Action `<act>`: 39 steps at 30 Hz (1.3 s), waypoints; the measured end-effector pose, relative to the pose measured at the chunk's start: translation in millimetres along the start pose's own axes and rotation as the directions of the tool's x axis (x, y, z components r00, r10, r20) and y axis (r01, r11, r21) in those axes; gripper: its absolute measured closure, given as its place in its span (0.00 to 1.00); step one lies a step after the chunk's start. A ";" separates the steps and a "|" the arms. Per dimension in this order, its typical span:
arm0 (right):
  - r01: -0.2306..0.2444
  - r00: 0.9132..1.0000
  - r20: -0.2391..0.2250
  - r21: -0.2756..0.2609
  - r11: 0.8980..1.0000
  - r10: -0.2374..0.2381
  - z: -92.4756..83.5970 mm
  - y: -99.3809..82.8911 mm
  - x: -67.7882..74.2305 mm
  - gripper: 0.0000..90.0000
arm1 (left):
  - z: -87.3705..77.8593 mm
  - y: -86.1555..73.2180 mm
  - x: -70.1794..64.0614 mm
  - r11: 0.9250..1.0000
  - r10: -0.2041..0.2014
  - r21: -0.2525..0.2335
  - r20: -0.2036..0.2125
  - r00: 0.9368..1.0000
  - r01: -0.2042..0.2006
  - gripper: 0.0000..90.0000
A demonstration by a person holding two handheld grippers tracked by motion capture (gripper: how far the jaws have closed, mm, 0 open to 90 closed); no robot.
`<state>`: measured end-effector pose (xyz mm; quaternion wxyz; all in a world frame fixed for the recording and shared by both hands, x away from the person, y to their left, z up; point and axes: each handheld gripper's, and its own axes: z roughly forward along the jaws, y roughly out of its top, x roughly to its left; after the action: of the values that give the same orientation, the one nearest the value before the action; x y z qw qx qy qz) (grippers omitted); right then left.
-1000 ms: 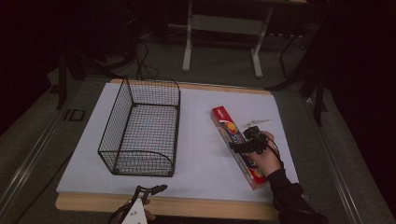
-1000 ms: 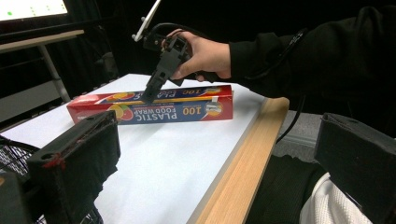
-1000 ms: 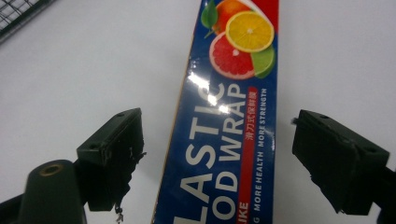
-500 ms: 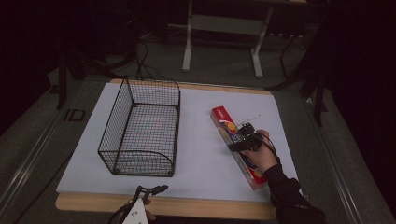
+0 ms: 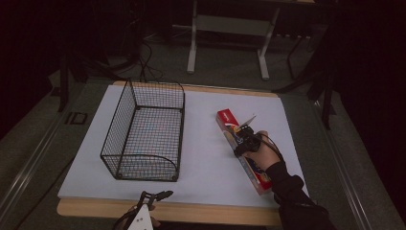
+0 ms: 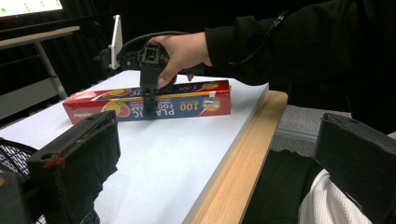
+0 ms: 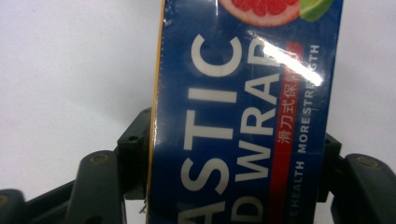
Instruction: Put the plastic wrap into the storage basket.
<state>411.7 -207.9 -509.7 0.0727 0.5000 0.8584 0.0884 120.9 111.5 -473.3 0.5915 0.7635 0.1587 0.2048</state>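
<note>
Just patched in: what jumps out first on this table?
The long red-and-blue plastic wrap box lies on the white mat's right side, with the right tongs down over it, jaws on either side. Left of it stands an empty black wire basket; the left tongs hang open at the near edge.

My high view looks forward and down over the whole table. My left gripper view sits low at the near edge, facing across at the plastic wrap box. My right gripper view presses close above that same box.
</note>
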 end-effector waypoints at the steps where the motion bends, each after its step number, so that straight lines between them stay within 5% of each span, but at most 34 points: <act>1: -0.004 1.000 0.004 0.007 1.000 0.004 -0.1 0.7 0.3 0.41 | 0.5 -0.2 0.4 1.000 -0.001 0.004 0.000 1.000 0.001 0.01; 20: -0.022 0.999 -0.032 -0.079 0.997 0.020 -24.0 -1.9 -2.3 0.44 | 1.6 -1.0 0.9 1.000 -0.008 0.006 0.000 1.000 0.008 0.01; 39: 0.005 0.999 -0.031 -0.185 0.983 -0.010 -81.3 19.0 8.0 0.44 | 1.2 -1.1 1.6 1.000 -0.007 0.007 -0.003 1.000 0.007 0.01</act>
<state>406.5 -198.2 -426.5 0.1055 0.4863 0.8495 0.1754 122.9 111.5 -474.4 0.5893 0.7648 0.1628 0.2032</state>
